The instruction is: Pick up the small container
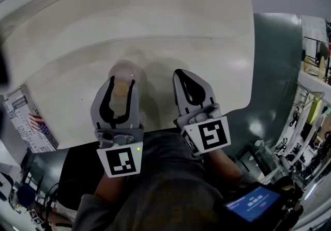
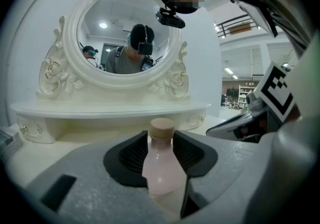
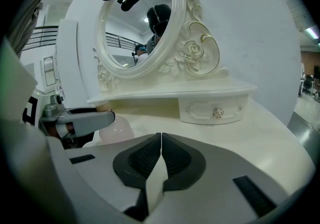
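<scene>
The small container [image 1: 124,71] is a pale pink bottle with a tan cap, standing on the cream dressing table [image 1: 207,18] near its front edge. My left gripper [image 1: 121,83] is around it. In the left gripper view the bottle [image 2: 161,165] stands upright between the black pads, and both pads press on its sides. My right gripper [image 1: 179,73] hovers just to the right of the bottle, shut with nothing in it; its jaws [image 3: 160,138] meet in a thin line. From that side the pink bottle [image 3: 116,130] shows partly behind the left gripper's finger [image 3: 92,117].
An oval mirror [image 2: 125,37] in an ornate cream frame stands at the back of the table on a raised shelf with a small drawer [image 3: 215,110]. A printed box [image 1: 31,121] lies past the table's left edge. The table's front edge runs under both grippers.
</scene>
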Available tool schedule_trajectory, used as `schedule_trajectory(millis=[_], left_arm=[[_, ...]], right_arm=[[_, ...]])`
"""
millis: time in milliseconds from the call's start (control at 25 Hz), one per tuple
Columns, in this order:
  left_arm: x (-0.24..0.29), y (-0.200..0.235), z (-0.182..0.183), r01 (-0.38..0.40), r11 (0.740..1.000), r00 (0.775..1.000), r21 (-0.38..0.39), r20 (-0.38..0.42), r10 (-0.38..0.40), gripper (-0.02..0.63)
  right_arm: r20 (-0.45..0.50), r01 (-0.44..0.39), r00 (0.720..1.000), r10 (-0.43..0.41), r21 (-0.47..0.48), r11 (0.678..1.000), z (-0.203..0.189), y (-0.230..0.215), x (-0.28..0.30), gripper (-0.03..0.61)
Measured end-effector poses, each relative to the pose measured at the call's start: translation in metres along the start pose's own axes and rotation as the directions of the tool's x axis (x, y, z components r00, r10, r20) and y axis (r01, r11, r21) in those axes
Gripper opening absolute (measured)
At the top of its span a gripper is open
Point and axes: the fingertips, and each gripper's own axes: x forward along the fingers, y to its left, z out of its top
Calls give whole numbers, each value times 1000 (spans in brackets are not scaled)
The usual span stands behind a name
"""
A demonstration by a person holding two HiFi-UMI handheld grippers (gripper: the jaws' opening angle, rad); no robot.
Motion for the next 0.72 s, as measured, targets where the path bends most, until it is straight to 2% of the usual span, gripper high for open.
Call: schedule_trajectory(millis=[720], left_arm=[[-1, -2, 2, 4, 999, 1000, 35, 8, -4, 147]], right_arm=[[5, 4, 1000, -4, 3, 1000, 0, -2, -3, 14]])
